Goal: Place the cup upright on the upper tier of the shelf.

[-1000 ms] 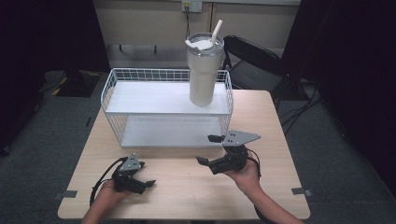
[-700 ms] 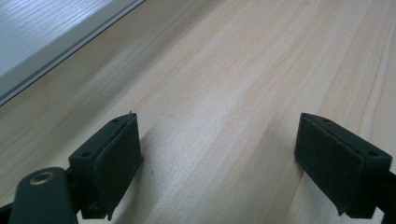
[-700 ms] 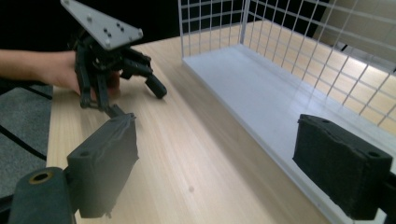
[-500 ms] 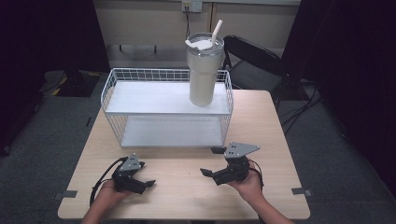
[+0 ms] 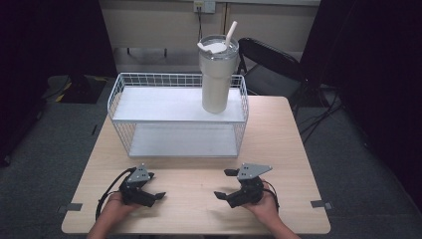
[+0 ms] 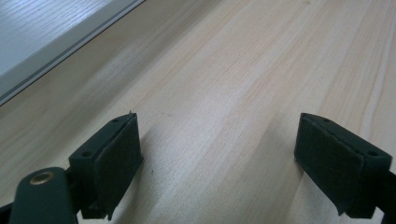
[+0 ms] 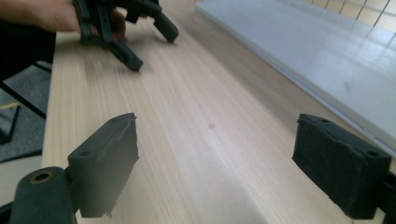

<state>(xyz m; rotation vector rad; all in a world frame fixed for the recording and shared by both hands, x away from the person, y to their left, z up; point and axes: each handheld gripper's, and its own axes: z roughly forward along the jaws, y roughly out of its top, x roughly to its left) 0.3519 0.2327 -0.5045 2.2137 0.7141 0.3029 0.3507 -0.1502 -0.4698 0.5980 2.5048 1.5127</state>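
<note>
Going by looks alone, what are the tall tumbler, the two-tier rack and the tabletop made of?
Tumbler: likely painted or coated metal, matte cream, with a clear plastic-looking lid and white straw.
Rack: thin white-coated wire grid walls; its shelves look like smooth white board.
Table: light wood or wood-look laminate, with long straight grain in the left gripper view; which of the two cannot be told.

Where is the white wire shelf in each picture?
High view: the white wire shelf stands at the middle of the table, beyond both tools, with a tall cup on top.
Left gripper view: its white bottom board fills the top left corner.
Right gripper view: the board runs along the upper right, wire wall behind it.
Shared landmark: the light wooden table, seen under the shelf's front edge.
</note>
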